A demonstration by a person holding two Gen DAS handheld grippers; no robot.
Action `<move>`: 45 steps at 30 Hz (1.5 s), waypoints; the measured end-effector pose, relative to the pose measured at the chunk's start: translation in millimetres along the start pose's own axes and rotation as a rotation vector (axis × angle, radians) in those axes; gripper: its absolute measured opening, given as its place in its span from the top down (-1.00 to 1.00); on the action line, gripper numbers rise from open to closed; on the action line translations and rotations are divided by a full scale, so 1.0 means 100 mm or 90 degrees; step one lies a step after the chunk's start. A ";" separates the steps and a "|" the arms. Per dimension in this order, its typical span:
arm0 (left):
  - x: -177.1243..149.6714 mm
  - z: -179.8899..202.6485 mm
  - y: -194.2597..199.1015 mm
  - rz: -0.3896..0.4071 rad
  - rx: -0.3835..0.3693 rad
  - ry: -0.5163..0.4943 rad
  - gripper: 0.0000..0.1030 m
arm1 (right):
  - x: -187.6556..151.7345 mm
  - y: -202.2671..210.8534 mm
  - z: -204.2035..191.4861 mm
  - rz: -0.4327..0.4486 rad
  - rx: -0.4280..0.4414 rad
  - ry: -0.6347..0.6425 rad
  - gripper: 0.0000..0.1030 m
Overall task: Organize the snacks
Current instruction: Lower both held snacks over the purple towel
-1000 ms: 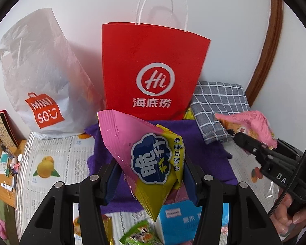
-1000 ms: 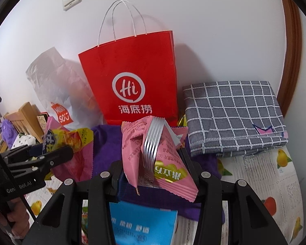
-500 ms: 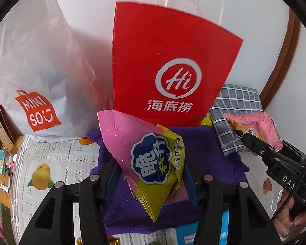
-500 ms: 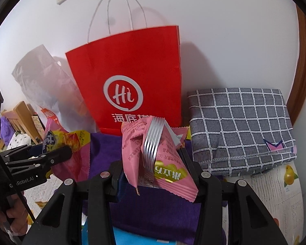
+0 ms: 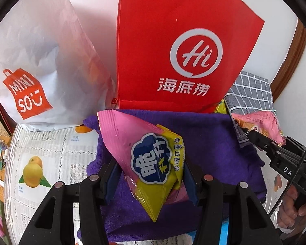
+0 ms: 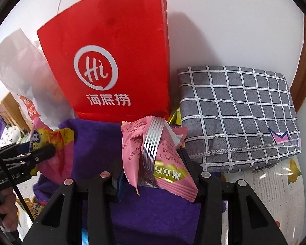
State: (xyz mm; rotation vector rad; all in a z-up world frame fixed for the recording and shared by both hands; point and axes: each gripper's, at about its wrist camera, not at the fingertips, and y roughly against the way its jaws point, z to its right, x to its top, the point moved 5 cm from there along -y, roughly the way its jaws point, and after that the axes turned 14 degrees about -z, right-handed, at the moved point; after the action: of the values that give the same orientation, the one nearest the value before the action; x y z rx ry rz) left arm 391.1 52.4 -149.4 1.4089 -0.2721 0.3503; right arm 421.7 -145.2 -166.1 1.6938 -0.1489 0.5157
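The back of the table is walled in: a red bag stands upright against the wall, a white bag leans just to its left, and a folded grey checked cloth is piled at the back right corner. A purple towel lies spread in front of the red bag, its far edge touching the bag's base — this is the only open patch, and both grippers hang over it. Fruit-print covering shows bare along the table's left side and at the right edge below the checked cloth.

The left gripper is clamped at a middling width on a pink-and-yellow pack, a puffy foil pouch with a blue cloud label, one pink corner sticking up and its yellow tip pointing down, held clear above the towel's middle. The right gripper grips a pink pack the same way; this pouch is crumpled, with a ribbed silver seam down its middle and a yellow band of print near the bottom. It hangs over the towel's right part, near the checked cloth. The two packs are apart.
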 end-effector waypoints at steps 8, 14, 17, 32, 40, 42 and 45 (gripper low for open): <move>-0.01 -0.03 -0.19 -0.031 0.010 0.005 -0.02 | -0.02 -0.15 0.03 -0.024 -0.007 0.005 0.13; -0.02 -0.02 -0.27 -0.045 0.021 0.005 -0.02 | -0.03 -0.25 0.04 -0.043 -0.014 0.012 0.13; -0.04 -0.03 -0.32 -0.056 0.026 0.009 -0.02 | -0.05 -0.29 0.05 -0.053 -0.020 0.016 0.13; -0.07 -0.09 -0.48 -0.094 0.043 0.024 -0.02 | -0.08 -0.48 0.06 -0.096 -0.031 0.001 0.13; -0.05 -0.03 -0.52 -0.099 0.047 0.021 -0.02 | -0.11 -0.54 0.06 -0.111 -0.034 0.003 0.13; -0.05 -0.03 -0.53 -0.100 0.048 0.020 -0.02 | -0.10 -0.55 0.06 -0.114 -0.035 0.003 0.13; -0.04 -0.04 -0.52 -0.101 0.047 0.021 -0.02 | -0.10 -0.58 0.07 -0.120 -0.037 0.006 0.13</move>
State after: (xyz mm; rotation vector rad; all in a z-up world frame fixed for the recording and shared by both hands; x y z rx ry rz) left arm 407.7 49.6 -198.5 1.4860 -0.1201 0.2552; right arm 436.3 -142.8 -223.6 1.6290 0.0026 0.3745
